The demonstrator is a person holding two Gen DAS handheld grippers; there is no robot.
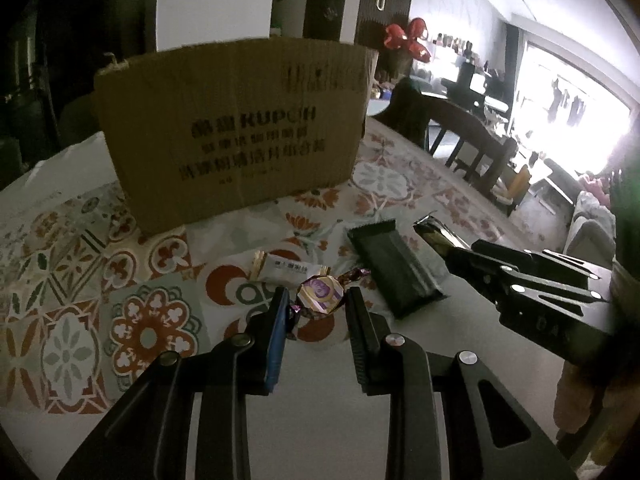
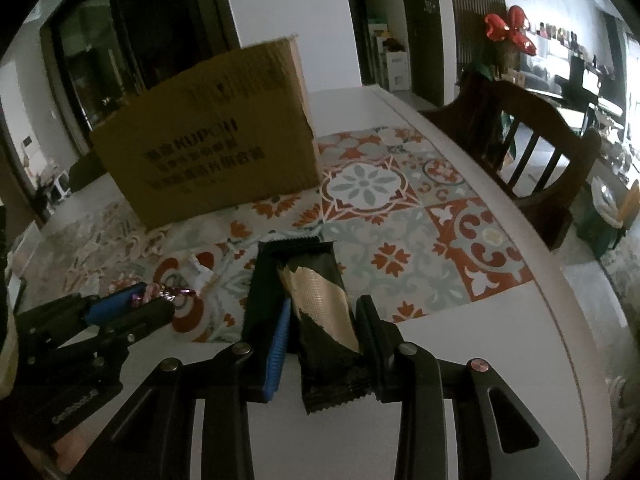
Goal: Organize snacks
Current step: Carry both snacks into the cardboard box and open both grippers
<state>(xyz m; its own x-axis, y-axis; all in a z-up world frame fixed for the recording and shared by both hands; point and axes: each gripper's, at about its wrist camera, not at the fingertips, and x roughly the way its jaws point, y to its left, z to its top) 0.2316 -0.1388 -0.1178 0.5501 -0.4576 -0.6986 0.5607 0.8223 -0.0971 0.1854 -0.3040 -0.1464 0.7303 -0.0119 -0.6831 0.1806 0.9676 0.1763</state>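
- The left claw (image 1: 316, 300) sits parted around the purple candy (image 1: 320, 293) on the worktop (image 1: 400, 360); its twisted foil ends could slip free as the fingers close.
- The right claw (image 2: 323, 316) pinches a black-and-gold wrapper (image 2: 320, 300); lifting may drag the dark bar (image 2: 266, 280) beside it.
- The cardboard box (image 2: 208, 140) stands well behind.

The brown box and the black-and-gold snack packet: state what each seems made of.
Brown printed box: corrugated cardboard, matte; fluted ridges show along its ragged top edge. Black-and-gold snack packet: probably plastic or foil film, glossy, with crimped zigzag ends and a ribbed gold panel.
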